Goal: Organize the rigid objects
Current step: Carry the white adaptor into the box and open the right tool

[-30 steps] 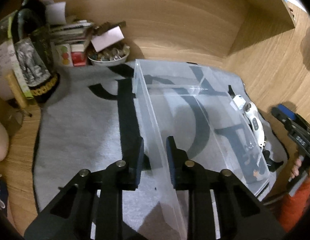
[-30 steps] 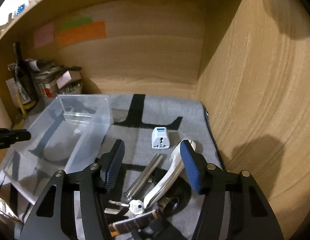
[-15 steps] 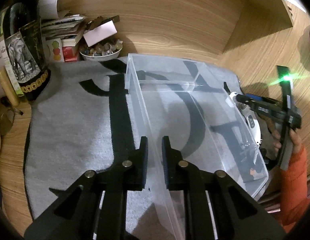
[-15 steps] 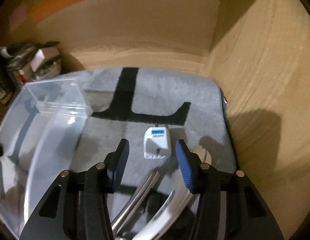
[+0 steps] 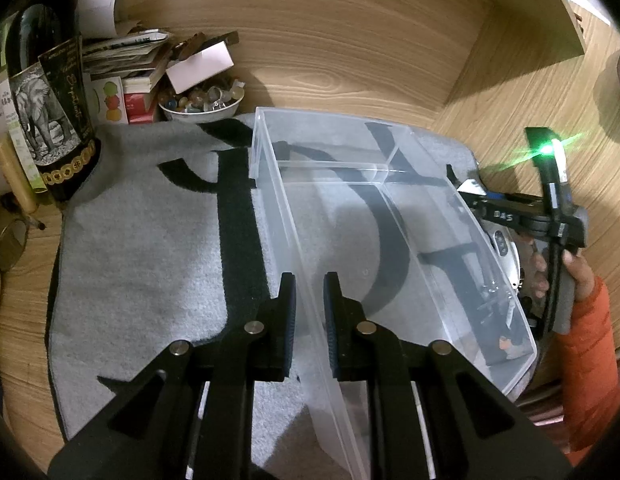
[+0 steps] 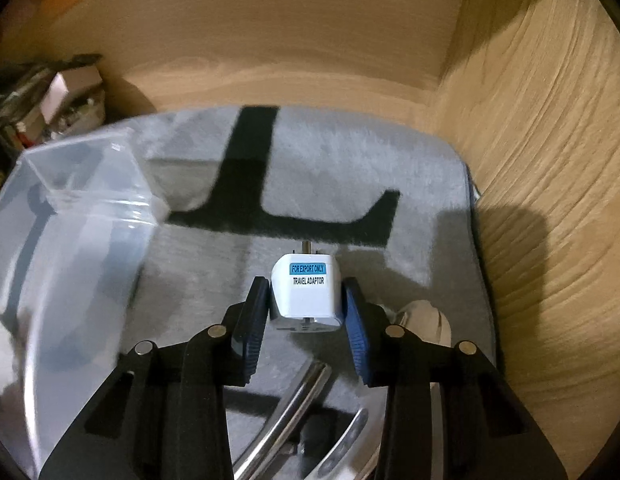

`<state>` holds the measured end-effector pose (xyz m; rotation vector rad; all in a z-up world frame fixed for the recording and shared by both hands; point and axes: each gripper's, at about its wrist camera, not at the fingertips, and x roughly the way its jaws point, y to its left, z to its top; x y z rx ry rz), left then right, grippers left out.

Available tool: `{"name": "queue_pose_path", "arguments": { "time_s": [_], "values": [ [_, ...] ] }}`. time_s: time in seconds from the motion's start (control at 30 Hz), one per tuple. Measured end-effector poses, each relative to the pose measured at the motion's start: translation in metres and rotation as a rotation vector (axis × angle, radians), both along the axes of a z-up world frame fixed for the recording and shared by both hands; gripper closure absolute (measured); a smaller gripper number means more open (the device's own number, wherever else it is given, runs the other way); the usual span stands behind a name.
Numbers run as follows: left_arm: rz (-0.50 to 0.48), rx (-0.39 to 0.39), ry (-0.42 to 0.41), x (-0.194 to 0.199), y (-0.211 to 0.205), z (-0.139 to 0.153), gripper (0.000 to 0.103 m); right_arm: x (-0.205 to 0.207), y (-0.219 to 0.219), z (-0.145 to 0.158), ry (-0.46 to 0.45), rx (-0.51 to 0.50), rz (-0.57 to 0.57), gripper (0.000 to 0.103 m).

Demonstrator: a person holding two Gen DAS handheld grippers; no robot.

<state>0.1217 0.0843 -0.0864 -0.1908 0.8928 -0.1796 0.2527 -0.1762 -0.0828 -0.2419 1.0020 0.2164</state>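
Observation:
A clear plastic bin (image 5: 389,240) lies on a grey mat (image 5: 150,248). My left gripper (image 5: 310,312) is shut on the bin's near long wall, one finger inside and one outside. A white travel adaptor (image 6: 306,292) lies on the mat right of the bin (image 6: 70,260). My right gripper (image 6: 306,320) straddles the adaptor, its blue pads (image 6: 355,332) touching or nearly touching both sides. A chrome rod (image 6: 286,412) and a white handle-shaped piece (image 6: 425,312) lie below it. The right gripper also shows in the left wrist view (image 5: 509,212), beyond the bin.
A dark bottle (image 5: 50,92), stacked books (image 5: 122,60) and a white bowl of stones (image 5: 202,104) stand at the back left. Wooden walls (image 6: 529,160) close the back and right. The mat (image 6: 329,168) lies bare beyond the adaptor.
My right gripper has moved forward and down over the adaptor and closed around it. My left gripper has narrowed onto the bin wall and shifted slightly forward.

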Motion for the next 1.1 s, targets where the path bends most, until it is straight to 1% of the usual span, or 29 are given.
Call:
{"name": "queue_pose_path", "arguments": {
  "time_s": [0.17,0.3,0.43,0.6,0.73,0.9,1.1],
  "values": [
    [0.003,-0.003,0.005,0.001,0.0,0.0,0.089,-0.023,0.007,0.027,-0.076,0.014,0.034,0.069],
    [0.01,-0.011,0.014,0.001,0.001,-0.001,0.089,-0.048,0.017,0.052,-0.129,0.05,0.067,0.069],
    [0.01,0.012,0.017,0.0,-0.002,-0.001,0.089,-0.067,0.037,0.07,-0.178,0.076,0.114,0.069],
    [0.011,0.039,0.013,0.0,-0.005,-0.002,0.089,-0.079,0.062,0.075,-0.203,0.106,0.171,0.069],
    [0.015,0.058,0.009,0.0,-0.007,-0.003,0.089,-0.084,0.079,0.076,-0.199,0.126,0.2,0.069],
    [0.012,0.067,0.003,-0.001,-0.008,-0.002,0.089,-0.087,0.103,0.071,-0.173,0.125,0.238,0.069],
    [0.01,0.064,-0.002,-0.002,-0.008,-0.002,0.089,-0.081,0.129,0.055,-0.108,0.112,0.281,0.069]
  ]
}}
